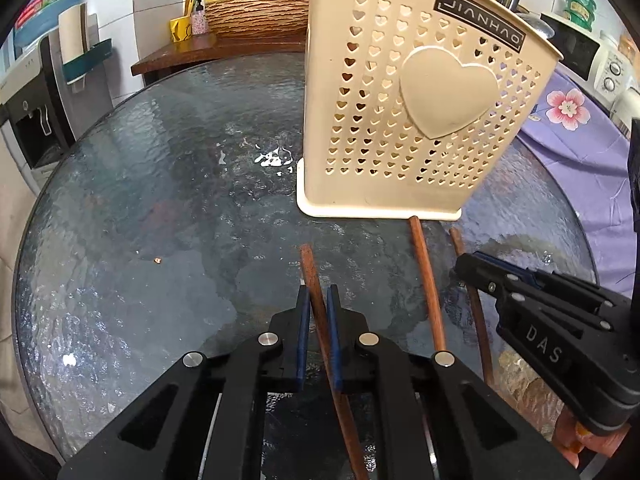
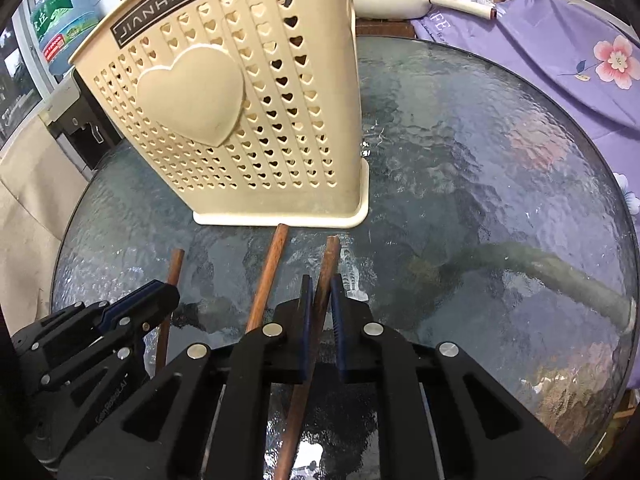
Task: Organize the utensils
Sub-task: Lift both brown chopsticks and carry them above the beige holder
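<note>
A brown wooden chopstick is clamped between the blue pads of the left tongs on the round textured-glass tabletop. Another brown wooden chopstick is pinched in the right tongs. A third brown chopstick is left lying between them, its tip at the base of the cream perforated plastic utensil holder, labelled "JIANHAO". "DAS" is printed on the right tongs. Both tongs are angled steeply down.
</note>
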Demonstrator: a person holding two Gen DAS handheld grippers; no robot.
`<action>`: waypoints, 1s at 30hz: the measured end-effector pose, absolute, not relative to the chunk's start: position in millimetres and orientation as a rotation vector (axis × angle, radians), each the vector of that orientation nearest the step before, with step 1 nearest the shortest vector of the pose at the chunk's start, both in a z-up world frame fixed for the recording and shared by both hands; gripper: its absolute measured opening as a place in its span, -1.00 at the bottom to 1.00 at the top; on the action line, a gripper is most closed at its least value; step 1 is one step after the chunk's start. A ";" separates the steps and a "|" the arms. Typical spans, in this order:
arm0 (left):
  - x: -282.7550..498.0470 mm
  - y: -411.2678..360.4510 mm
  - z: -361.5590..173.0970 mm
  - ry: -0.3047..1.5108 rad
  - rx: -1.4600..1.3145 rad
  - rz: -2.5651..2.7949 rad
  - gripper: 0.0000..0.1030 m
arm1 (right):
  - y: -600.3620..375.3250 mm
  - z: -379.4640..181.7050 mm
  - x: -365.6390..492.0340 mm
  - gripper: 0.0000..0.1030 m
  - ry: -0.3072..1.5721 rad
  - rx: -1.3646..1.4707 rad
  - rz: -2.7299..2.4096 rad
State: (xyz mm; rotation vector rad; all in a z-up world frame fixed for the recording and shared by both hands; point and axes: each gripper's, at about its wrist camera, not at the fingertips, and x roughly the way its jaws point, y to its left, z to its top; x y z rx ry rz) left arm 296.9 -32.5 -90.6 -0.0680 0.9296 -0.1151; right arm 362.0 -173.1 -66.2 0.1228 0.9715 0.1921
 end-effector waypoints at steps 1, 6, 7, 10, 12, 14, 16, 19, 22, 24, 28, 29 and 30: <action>297.2 -32.3 -91.0 0.930 -0.077 -0.117 -0.85 | -173.1 -66.2 361.8 -0.81 0.971 0.128 0.194; 297.5 -32.3 -88.8 0.926 -0.109 -0.141 -0.86 | -178.2 -69.2 358.1 -0.84 0.960 0.194 0.229; 297.6 -30.7 -86.9 0.919 -0.111 -0.144 -0.86 | -180.0 -69.0 356.9 -0.84 0.953 0.201 0.234; 295.3 -28.8 -77.6 0.892 -0.118 -0.152 -0.86 | -185.0 -63.9 348.3 -0.84 0.921 0.211 0.246; 289.0 -27.1 -68.4 0.864 -0.128 -0.163 -0.86 | -187.0 -56.3 342.9 -0.84 0.898 0.220 0.263; 283.7 -25.6 -58.5 0.838 -0.133 -0.175 -0.86 | -189.3 -48.1 338.5 -0.84 0.873 0.225 0.275; 277.5 -23.6 -44.6 0.801 -0.140 -0.187 -0.86 | -190.7 -36.0 331.2 -0.84 0.835 0.227 0.291; 271.5 -19.9 -26.0 0.757 -0.149 -0.201 -0.86 | -194.0 -14.0 319.2 -0.84 0.766 0.222 0.318; 262.1 -18.0 -8.9 0.714 -0.152 -0.210 -0.86 | -195.5 8.9 303.7 -0.85 0.705 0.215 0.341; 252.9 -15.4 5.2 0.678 -0.153 -0.216 -0.87 | -197.2 25.7 293.3 -0.85 0.664 0.209 0.356; 233.4 -9.1 29.2 0.609 -0.141 -0.230 -0.87 | -202.4 59.0 270.7 -0.85 0.582 0.207 0.399; 228.9 -8.3 34.8 0.595 -0.138 -0.235 -0.87 | -205.0 68.9 264.2 -0.85 0.557 0.205 0.411; 223.6 -6.9 41.3 0.578 -0.139 -0.242 -0.87 | -207.1 74.8 259.3 -0.85 0.542 0.205 0.419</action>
